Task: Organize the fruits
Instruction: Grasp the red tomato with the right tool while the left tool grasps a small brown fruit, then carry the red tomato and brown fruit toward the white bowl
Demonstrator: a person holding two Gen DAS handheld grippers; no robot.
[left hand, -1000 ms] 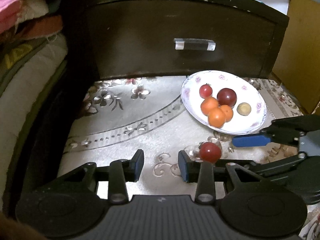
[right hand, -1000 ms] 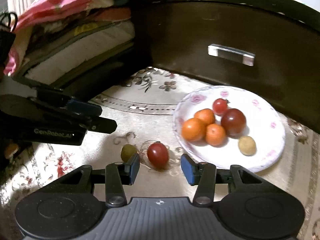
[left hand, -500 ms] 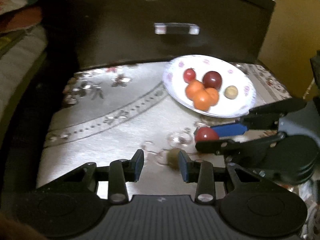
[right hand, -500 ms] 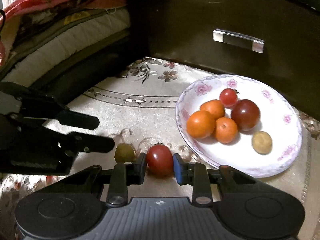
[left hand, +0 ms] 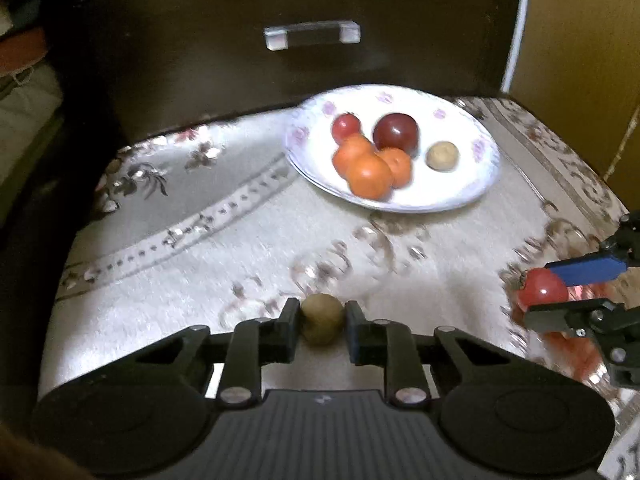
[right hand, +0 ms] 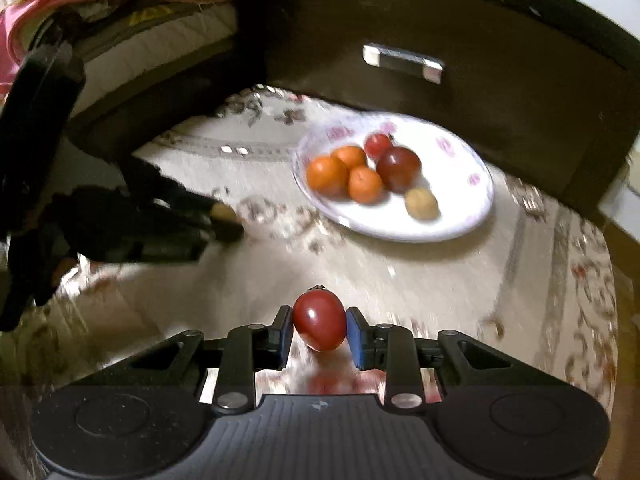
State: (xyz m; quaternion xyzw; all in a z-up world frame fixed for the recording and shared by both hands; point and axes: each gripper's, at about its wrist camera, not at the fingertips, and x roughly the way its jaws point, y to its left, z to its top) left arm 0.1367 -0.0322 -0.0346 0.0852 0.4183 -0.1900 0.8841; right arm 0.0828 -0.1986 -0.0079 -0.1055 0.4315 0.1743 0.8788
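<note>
Left gripper [left hand: 322, 322] is clamping a small brownish-green fruit [left hand: 321, 317], both pads touching it, jaws just closed. Right gripper [right hand: 319, 330] is pinching a red cherry tomato [right hand: 319, 319] tight between its blue pads. Floral plate [left hand: 472, 192] with 6 fruits is sitting ahead of both sets of fingertips, well apart.

A pale, glossy floral cloth [left hand: 248, 240] is spread over the desk, and light is reflected brightly from it. At the far edge a dark brown drawer front [left hand: 200, 52] is seen, fitted with a clear handle [left hand: 312, 34]. To the far left, folded bedding [right hand: 120, 20] in pink, white and olive is stacked. A yellowish-brown panel [left hand: 580, 60] is seen at the far right.
</note>
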